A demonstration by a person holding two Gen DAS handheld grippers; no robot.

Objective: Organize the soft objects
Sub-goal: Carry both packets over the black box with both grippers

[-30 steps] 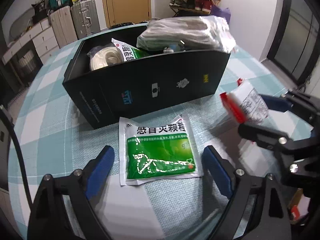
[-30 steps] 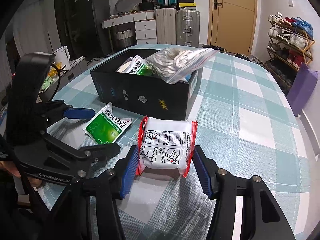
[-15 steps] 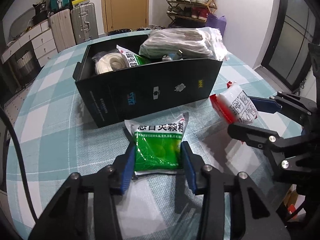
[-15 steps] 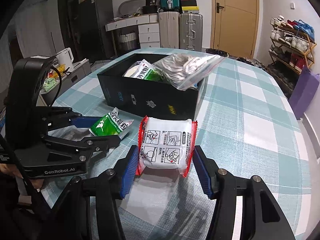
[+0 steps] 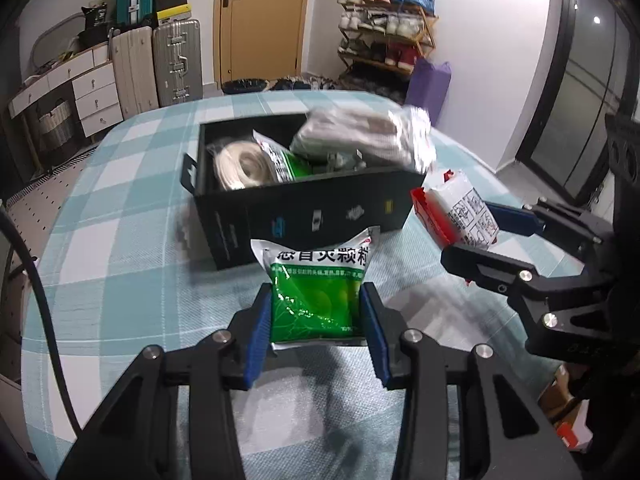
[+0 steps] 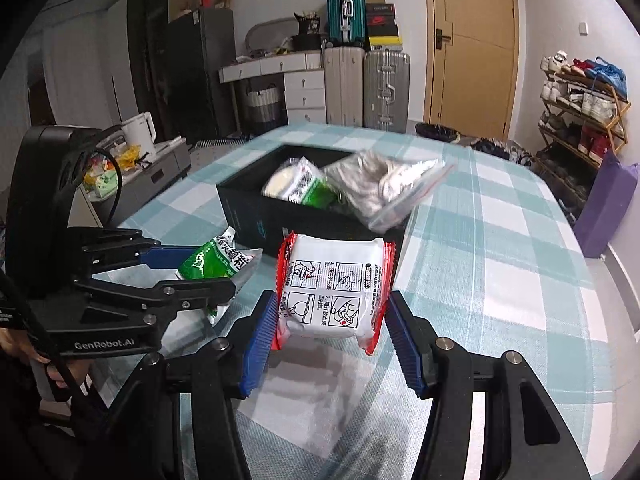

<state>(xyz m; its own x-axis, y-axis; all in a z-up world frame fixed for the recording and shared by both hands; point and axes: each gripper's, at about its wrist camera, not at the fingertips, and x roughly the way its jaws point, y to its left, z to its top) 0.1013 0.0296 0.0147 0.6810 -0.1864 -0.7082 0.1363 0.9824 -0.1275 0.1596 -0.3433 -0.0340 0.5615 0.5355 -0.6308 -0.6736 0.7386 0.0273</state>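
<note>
- My left gripper (image 5: 316, 320) is matt black plastic with ribbed blue pads and bright metal bolts.
- The green sachet (image 5: 316, 296) it clamps is glossy, crinkled film.
- The white pack (image 6: 332, 292) in my right gripper (image 6: 332, 332) is shiny plastic wrap with red edges.
- The black box (image 5: 320, 216) looks like matt card.
- The tablecloth (image 6: 500, 272) is woven checked cloth.
- The zip bag (image 6: 384, 188) is clear, wrinkled plastic.
- The suitcases (image 6: 386, 88) are ribbed, metallic-looking shells.

I counted two green sachets (image 5: 316, 300), one red-edged white packet (image 6: 332, 292), one black box (image 5: 312, 208), one clear bag (image 5: 368, 140).
</note>
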